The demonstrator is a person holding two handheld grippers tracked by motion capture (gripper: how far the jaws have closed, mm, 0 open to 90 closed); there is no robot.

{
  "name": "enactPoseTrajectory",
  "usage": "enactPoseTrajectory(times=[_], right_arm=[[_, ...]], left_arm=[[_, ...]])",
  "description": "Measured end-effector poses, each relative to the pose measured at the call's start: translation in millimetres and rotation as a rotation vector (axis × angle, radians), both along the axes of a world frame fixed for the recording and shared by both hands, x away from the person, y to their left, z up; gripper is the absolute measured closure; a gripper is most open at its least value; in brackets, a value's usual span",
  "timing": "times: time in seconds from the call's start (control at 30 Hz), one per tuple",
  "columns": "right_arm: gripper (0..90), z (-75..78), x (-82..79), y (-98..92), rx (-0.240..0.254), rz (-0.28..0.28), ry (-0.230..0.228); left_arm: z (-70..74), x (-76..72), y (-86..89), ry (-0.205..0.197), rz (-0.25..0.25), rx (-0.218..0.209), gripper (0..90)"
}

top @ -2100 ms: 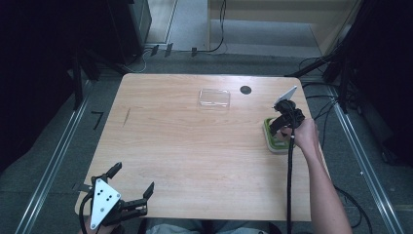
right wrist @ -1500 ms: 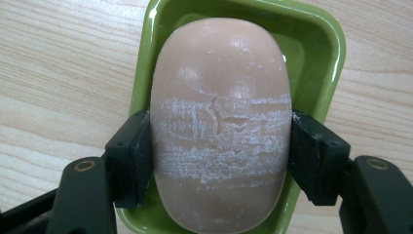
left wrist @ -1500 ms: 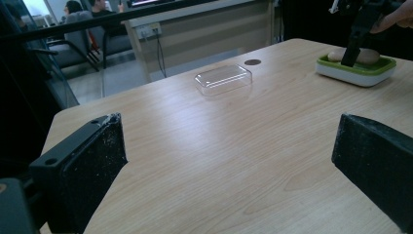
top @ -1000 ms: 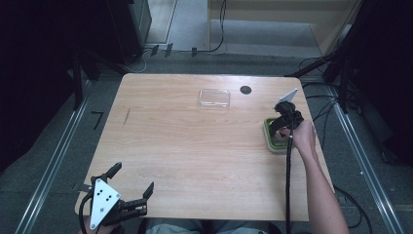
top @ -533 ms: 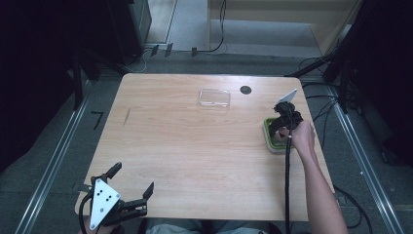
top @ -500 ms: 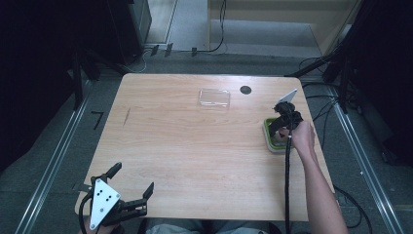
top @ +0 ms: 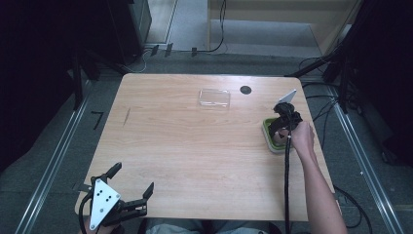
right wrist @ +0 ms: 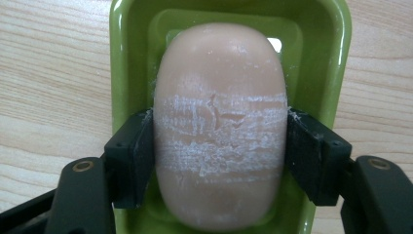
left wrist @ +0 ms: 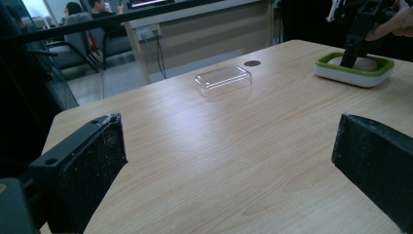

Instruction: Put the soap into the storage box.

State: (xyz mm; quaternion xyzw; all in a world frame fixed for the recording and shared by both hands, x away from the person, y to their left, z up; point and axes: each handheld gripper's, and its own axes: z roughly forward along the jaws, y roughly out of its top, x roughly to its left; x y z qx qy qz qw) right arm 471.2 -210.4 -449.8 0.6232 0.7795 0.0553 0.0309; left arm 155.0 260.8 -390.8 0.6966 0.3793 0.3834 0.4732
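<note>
Looking down from the high view, a light wooden table (top: 195,146) is being seen with a clear plastic lid (top: 214,97) lying near its far edge and a small dark round hole (top: 246,89) just beside that. At the right edge, a green-rimmed soap dish (top: 269,134) is being reached into by the right gripper (top: 278,131), which is being held from above by the person's right hand (top: 302,136), its cable (top: 287,185) trailing back along the forearm. At the near left corner, the left gripper (top: 131,187) is being held low over the table, jaws spread wide apart, nothing between them, its grey three-cornered plate (top: 103,202) facing up. In the left gripper view, the two black jaws are being shown far apart over bare wood; the clear plastic lid (left wrist: 223,80) is lying ahead, the soap dish (left wrist: 354,70) is sitting at the far right, and the right gripper (left wrist: 354,46) is being dipped into it. People are being seen seated in the background, well beyond the table. In the right gripper view, a pale pinkish bar of soap (right wrist: 220,122) is lying inside the green soap dish (right wrist: 124,58), and the right gripper (right wrist: 220,151) is being pressed against both long sides of the bar, pads (right wrist: 136,156) touching it, so the bar is being grasped. White scuffed streaks are being noted across the soap's top surface.
</note>
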Motion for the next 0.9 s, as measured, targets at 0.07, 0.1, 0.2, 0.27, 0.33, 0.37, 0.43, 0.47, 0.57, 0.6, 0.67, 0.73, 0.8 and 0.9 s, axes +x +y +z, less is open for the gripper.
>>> enactPoseTrajectory(times=[0.07,0.1,0.2,0.27,0.33,0.37,0.43,0.47,0.57,0.6,0.67,0.73,0.8,0.9], right_arm=[[32.5,0.0,-0.1,0.3,-0.004,0.004,-0.003],[32.0,0.5,-0.2,0.7,-0.007,0.007,-0.003],[30.4,3.8,-1.6,1.7,-0.018,0.014,-0.013],[29.3,5.7,-2.2,2.0,-0.024,0.023,-0.012],[27.1,7.2,-3.0,2.2,-0.03,0.028,-0.013],[25.5,8.2,-3.3,2.2,-0.033,0.031,-0.013],[23.6,10.7,-4.7,2.8,-0.027,0.035,-0.019],[22.5,12.4,-5.4,2.9,-0.024,0.042,-0.022],[17.4,18.6,-9.0,5.1,-0.016,0.062,-0.031],[16.8,20.4,-10.8,6.4,-0.009,0.069,-0.031],[14.2,24.5,-14.3,9.1,0.004,0.09,-0.035],[13.9,28.8,-18.2,12.0,0.013,0.114,-0.044],[12.3,32.8,-22.3,16.2,0.021,0.135,-0.048],[10.3,38.0,-27.8,23.7,0.029,0.166,-0.048]], left_arm=[[-0.1,0.0,-0.2,-0.002,0.0,-0.001,0.0],[-0.1,0.0,-0.3,-0.002,0.0,0.001,0.0],[-0.2,-0.1,-0.4,-0.002,-0.001,0.0,0.0],[-0.1,0.0,-0.4,-0.002,0.0,-0.001,0.0],[-0.2,0.1,-0.4,-0.002,0.0,-0.001,0.0],[-0.3,0.3,-0.5,-0.003,-0.001,-0.001,0.0],[-0.3,0.3,-0.5,-0.003,-0.002,0.001,0.0],[-0.3,0.3,-0.5,-0.003,-0.001,0.001,0.0],[-0.1,0.1,-0.3,-0.002,0.001,-0.003,0.0],[-0.1,0.2,-0.5,-0.003,0.001,-0.003,0.0],[-0.2,0.4,-1.3,-0.004,-0.002,0.002,0.0],[-0.1,0.5,-1.8,-0.004,-0.003,0.004,0.0],[-0.1,0.6,-2.0,-0.004,-0.003,0.004,0.0],[0.0,0.9,-2.1,-0.003,-0.006,0.004,0.0]])
